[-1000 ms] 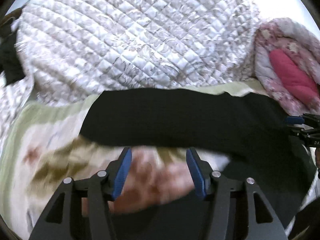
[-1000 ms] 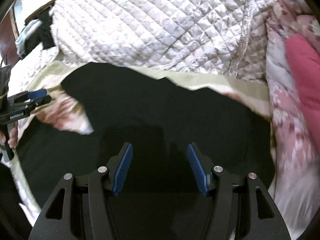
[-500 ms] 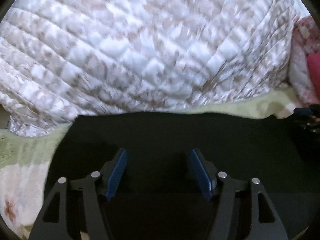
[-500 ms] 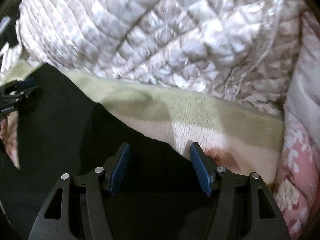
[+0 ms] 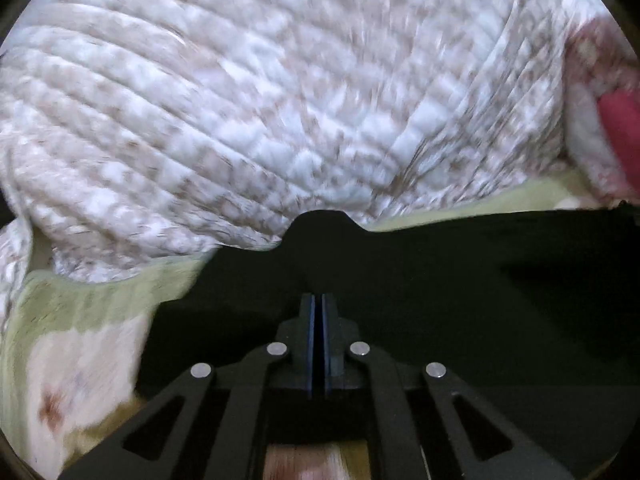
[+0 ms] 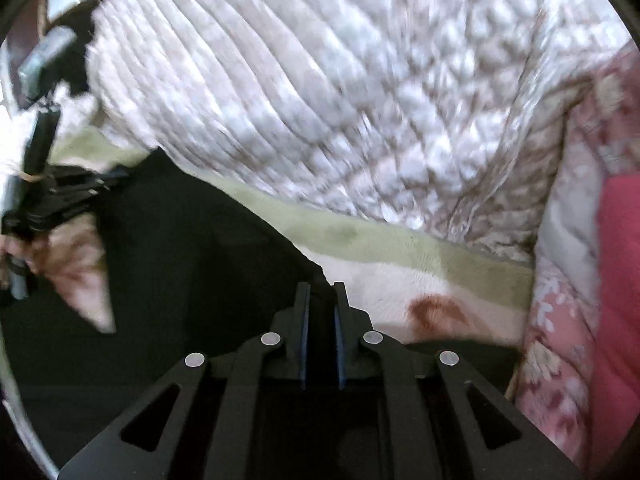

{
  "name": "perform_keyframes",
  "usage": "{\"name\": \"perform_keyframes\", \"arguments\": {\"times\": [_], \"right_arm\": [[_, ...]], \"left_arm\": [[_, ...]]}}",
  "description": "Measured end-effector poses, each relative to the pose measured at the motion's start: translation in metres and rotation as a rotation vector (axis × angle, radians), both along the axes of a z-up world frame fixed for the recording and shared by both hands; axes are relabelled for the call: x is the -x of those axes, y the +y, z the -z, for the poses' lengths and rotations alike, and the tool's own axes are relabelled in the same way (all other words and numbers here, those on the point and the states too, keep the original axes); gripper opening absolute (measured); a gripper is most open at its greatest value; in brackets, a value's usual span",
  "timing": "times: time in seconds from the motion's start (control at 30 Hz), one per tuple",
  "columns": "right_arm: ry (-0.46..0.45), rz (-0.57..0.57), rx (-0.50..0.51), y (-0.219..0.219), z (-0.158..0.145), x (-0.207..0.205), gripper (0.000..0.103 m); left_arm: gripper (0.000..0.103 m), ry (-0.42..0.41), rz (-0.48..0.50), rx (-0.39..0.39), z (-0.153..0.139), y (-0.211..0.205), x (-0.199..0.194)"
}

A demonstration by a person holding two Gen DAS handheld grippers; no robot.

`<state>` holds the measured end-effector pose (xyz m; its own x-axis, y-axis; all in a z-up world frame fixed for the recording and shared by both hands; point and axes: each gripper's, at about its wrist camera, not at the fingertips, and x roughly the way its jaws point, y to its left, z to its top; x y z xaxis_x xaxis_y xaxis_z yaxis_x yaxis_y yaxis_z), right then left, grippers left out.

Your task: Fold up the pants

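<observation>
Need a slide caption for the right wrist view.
Right tongs shut on the black pants' edge over a green blanket, quilted white comforter behind.

1. The black pants [image 5: 460, 280] read as matt cloth, swallowing light with hardly any visible weave.
2. The white quilted cover [image 5: 260, 100] is stitched fabric, puffy, with a faint satin sheen on its raised squares.
3. The green-and-cream blanket [image 6: 420, 264] looks like soft, fuzzy fleece, matt, with a short nap.
4. The pink floral quilt [image 6: 560, 320] is printed cloth, smooth and dull.
5. The left gripper [image 5: 319, 304] is matt black plastic with blue ribbed pads and shiny silver rivets.
6. The right gripper [image 6: 320, 292] shows the same finish.
</observation>
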<state>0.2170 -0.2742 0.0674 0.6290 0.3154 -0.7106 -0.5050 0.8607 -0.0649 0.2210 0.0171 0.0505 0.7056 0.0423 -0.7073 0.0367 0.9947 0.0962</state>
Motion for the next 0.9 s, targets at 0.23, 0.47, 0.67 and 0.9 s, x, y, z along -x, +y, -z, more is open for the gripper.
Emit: {"name": "perform_keyframes", "arguments": {"times": [0.23,0.47,0.67,0.9], "right_arm": [[-0.015,-0.049,-0.116,-0.002,-0.014,0.127,0.009],[0.219,0.039,-0.142,-0.019,0.052,0.206,0.009],[0.327,0.142,-0.202,-0.035,0.069,0.230,0.021],[0.197,0.136,-0.413,-0.044,0.040,0.243,0.029]], "left_arm": [[0.004,-0.085,-0.020,0.128,-0.039,0.022,0.120],[0.004,0.056,-0.057,0.201,0.004,0.025,0.218],[0.005,0.171,-0.123,0.288,0.029,0.036,0.264],[0.051,0.042,-0.153,0.277,-0.014,0.039,0.248]]}}
